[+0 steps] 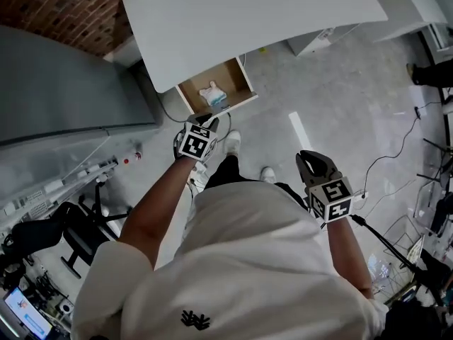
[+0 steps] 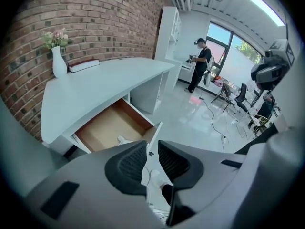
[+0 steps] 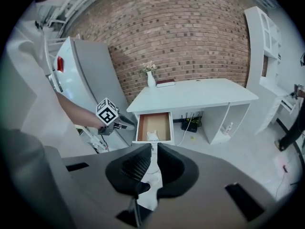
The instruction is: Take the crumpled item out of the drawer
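A white desk [image 1: 255, 13] has its wooden drawer [image 1: 239, 74] pulled open. A pale crumpled item [image 1: 212, 94] lies in the drawer near its front; it also shows in the left gripper view [image 2: 125, 140] and the right gripper view [image 3: 152, 136]. My left gripper [image 1: 210, 119] hovers just in front of the drawer front, jaws close together with nothing between them. My right gripper [image 1: 309, 156] is held farther back and to the right over the floor, jaws also together and empty. From the right gripper view, the left gripper [image 3: 133, 125] points at the drawer [image 3: 153, 120].
A white vase with flowers [image 2: 58, 61] and a book [image 2: 83, 65] sit on the desk by the brick wall. A grey cabinet [image 1: 64, 83] stands left of the desk. Cables [image 1: 396, 151] run across the floor at right. A person [image 2: 200, 63] stands far off by the windows.
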Available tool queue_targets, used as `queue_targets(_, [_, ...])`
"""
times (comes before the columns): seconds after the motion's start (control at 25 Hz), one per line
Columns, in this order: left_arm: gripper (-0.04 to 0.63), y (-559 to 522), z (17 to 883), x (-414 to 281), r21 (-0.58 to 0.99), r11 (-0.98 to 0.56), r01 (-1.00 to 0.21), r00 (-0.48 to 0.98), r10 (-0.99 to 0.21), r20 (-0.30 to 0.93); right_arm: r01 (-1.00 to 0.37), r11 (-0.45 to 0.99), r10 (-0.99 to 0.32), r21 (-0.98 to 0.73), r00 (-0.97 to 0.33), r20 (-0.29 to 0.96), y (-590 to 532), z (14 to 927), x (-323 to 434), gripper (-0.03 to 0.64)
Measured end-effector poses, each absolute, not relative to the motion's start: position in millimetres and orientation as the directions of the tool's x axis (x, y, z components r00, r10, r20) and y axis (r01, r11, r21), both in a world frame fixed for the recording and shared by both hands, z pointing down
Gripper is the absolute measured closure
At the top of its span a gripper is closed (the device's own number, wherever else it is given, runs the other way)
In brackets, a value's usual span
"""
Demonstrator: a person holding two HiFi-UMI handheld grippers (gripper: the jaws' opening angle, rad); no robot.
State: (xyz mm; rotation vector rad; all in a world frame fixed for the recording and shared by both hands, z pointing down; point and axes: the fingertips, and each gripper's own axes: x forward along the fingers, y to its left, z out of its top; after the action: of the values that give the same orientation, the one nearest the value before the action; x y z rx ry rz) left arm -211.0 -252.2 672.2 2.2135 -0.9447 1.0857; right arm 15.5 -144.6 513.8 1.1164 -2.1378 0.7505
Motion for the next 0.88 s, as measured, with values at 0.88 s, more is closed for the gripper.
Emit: queue_targets(0.88, [0.505, -395.8, 881.3, -237.1, -0.018, -0.7, -0.714, 0.245, -0.273, 0.93, -0.934, 0.196, -0.384, -0.299, -0.353, 0.853, -156.8, 565.8, 8.0, 0.554])
